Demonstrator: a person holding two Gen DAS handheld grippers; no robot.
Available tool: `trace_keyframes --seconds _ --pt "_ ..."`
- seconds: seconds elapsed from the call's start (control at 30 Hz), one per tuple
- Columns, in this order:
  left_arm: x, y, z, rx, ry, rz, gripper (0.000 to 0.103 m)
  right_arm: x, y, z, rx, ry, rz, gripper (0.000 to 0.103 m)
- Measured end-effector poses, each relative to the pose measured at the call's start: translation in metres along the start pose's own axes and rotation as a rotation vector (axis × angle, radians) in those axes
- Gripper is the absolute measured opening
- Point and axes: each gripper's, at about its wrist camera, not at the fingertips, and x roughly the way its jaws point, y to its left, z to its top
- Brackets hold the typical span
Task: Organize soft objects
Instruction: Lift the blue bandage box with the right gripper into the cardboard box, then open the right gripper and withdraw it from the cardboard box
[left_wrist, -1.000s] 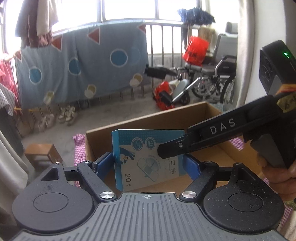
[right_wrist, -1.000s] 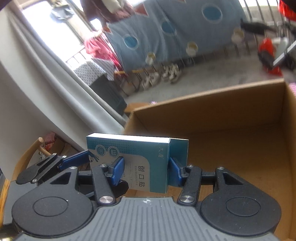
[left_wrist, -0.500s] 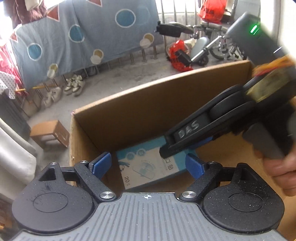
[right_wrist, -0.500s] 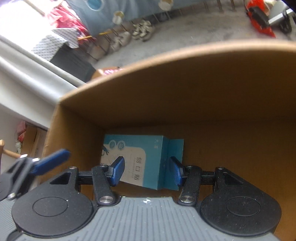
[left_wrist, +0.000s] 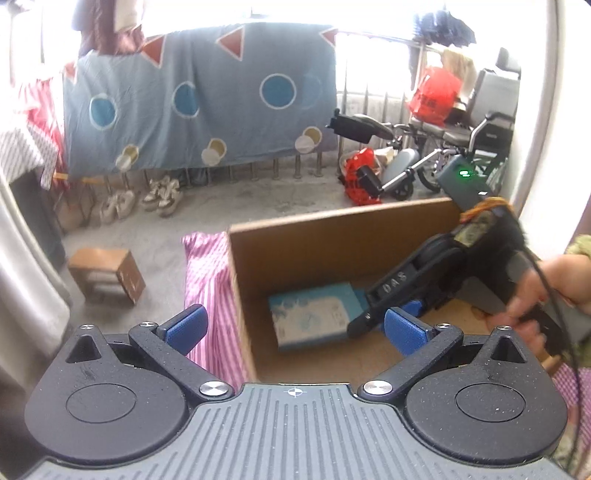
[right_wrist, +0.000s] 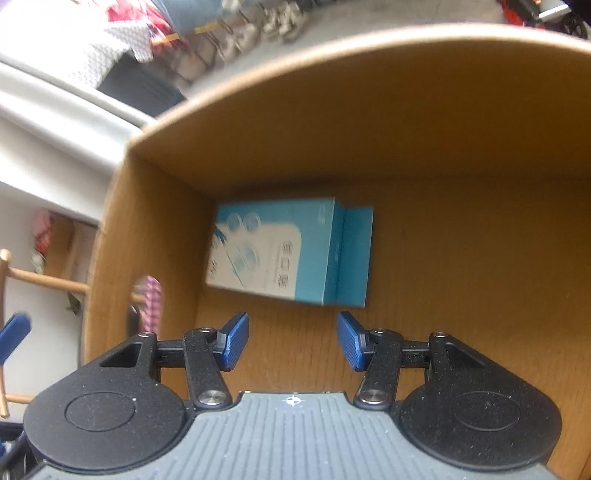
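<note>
With blue box (right_wrist: 280, 254) lying mid-frame on cardboard box (right_wrist: 369, 110) floor, drop step looks done; right gripper (right_wrist: 291, 341) & left gripper (left_wrist: 293, 328) both spread, empty; next: lift out, fetch another item

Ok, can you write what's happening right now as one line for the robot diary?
step: release | blue box: lying in cardboard box, near its corner | right gripper: open, above it, apart | left gripper: open, holding nothing

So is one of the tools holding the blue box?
No, nothing is held. The blue box lies in the cardboard box; right tool and left tool are open.
</note>
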Motion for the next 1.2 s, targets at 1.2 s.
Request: trace_keyframes --seconds 1.2 --pt "-0.025 0.018 -0.039 -0.155 -0.047 -0.103 0.102 -0.014 0.028 -0.012 -0.085 -0.124 -0.074 0.063"
